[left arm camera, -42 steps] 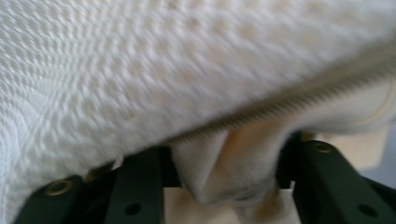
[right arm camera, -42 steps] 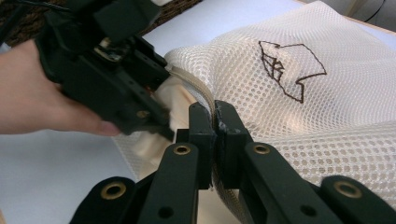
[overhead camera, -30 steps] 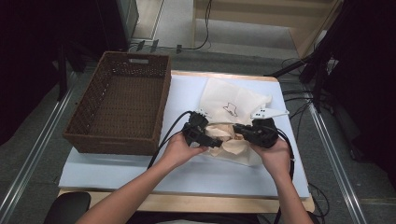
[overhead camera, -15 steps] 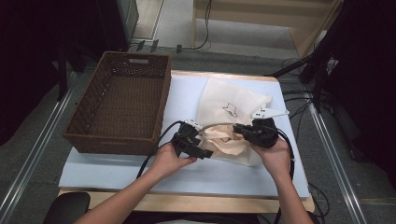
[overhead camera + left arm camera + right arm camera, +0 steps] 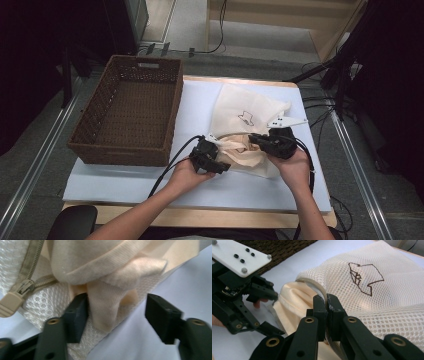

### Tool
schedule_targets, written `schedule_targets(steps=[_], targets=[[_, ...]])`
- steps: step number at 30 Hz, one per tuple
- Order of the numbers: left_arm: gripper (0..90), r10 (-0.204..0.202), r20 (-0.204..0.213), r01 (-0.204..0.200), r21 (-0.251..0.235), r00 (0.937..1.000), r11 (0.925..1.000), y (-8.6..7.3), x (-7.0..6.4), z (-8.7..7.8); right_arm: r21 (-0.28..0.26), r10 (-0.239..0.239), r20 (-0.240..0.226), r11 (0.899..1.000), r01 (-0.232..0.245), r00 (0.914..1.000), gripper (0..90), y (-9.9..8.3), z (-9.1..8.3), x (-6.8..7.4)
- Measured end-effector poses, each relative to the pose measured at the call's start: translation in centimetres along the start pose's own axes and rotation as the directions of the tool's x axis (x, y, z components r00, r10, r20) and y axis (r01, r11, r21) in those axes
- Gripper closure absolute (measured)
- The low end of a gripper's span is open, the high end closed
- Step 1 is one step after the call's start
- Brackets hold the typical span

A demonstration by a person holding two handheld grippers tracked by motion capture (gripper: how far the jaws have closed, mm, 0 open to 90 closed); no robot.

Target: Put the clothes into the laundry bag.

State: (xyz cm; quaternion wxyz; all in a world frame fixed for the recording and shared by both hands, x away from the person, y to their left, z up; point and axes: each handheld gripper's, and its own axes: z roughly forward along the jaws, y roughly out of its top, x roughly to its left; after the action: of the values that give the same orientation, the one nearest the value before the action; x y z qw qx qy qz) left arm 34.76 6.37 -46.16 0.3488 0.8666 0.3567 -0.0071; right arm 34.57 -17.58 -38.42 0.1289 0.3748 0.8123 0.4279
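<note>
I am working a cream garment [image 5: 245,156] into, or out of, a white mesh laundry bag [image 5: 250,107] that is lying on the pale surface [image 5: 125,175] just beside the brown wicker basket [image 5: 130,115]; which way the cloth is going I cannot tell from here. My right gripper [image 5: 326,305] is clenching its fingers on the zippered rim of the bag's mouth, holding it up so the opening is gaping. My left gripper [image 5: 117,315] is standing with its fingers spread apart around a folded lump of the knit cloth, one finger [image 5: 76,315] touching the fabric and the mesh under it, the other well clear.

Both things are looking light, limp and unbreakable, so I am judging that neither will hold a shape once lifted. The knit is soft and should bunch between the fingers, so I am aiming for a thick fold, not a single edge. The mesh is likely to snag and slide; the zipper [image 5: 23,287] tape is the firmest hold, and I am taking care not to pinch mesh with the cloth.
</note>
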Motion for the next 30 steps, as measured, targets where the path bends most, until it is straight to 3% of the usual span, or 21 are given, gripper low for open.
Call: schedule_targets(steps=[5, 7, 10, 15, 17, 24, 28, 30], targets=[[65.3, 0.036, -0.029, -0.036, 0.008, 0.9989, 0.9993, 0.2, -0.3, 0.4, 0.002, 0.001, -0.001, 1.0, -0.001, 1.0, 88.0, 0.0, 0.0, 0.1], [74.3, 0.013, -0.01, -0.013, 0.01, 0.9999, 0.9999, 0.5, -0.1, 0.6, 0.003, -0.004, -0.002, 1.0, 0.004, 1.0, 87.9, 0.1, 0.1, 0.1], [85.2, 0.01, 0.006, -0.01, 0.026, 0.9999, 0.9996, 0.9, 0.0, 1.0, 0.004, -0.003, -0.004, 1.0, 0.003, 1.0, 88.0, 0.1, 0.2, 0.2], [88.1, -0.03, 0.055, 0.028, 0.03, 0.998, 0.9991, 1.9, -0.1, 1.4, 0.008, -0.006, -0.01, 1.0, 0.006, 0.9999, 87.9, 0.1, 0.2, 0.3], [88.2, -0.053, 0.077, 0.053, 0.003, 0.9956, 0.9986, 2.6, -0.1, 1.3, 0.005, -0.004, -0.01, 1.0, 0.004, 0.9999, 87.9, 0.1, 0.2, 0.3], [88.4, -0.053, 0.073, 0.056, -0.05, 0.996, 0.9971, 5.1, -0.8, 0.8, -0.009, 0.007, -0.02, 1.0, -0.007, 0.9998, 88.0, 0.2, -0.1, 0.2], [88.3, -0.078, 0.07, 0.084, -0.079, 0.9945, 0.9933, 6.0, -0.8, 1.0, -0.014, 0.007, -0.019, 1.0, -0.007, 0.9998, 88.0, 0.3, -0.3, 0.3], [88.3, -0.073, 0.057, 0.078, -0.093, 0.9957, 0.9926, 6.2, -0.8, 1.1, -0.016, 0.012, -0.024, 1.0, -0.013, 0.9996, 88.0, 0.3, -0.4, 0.3]])
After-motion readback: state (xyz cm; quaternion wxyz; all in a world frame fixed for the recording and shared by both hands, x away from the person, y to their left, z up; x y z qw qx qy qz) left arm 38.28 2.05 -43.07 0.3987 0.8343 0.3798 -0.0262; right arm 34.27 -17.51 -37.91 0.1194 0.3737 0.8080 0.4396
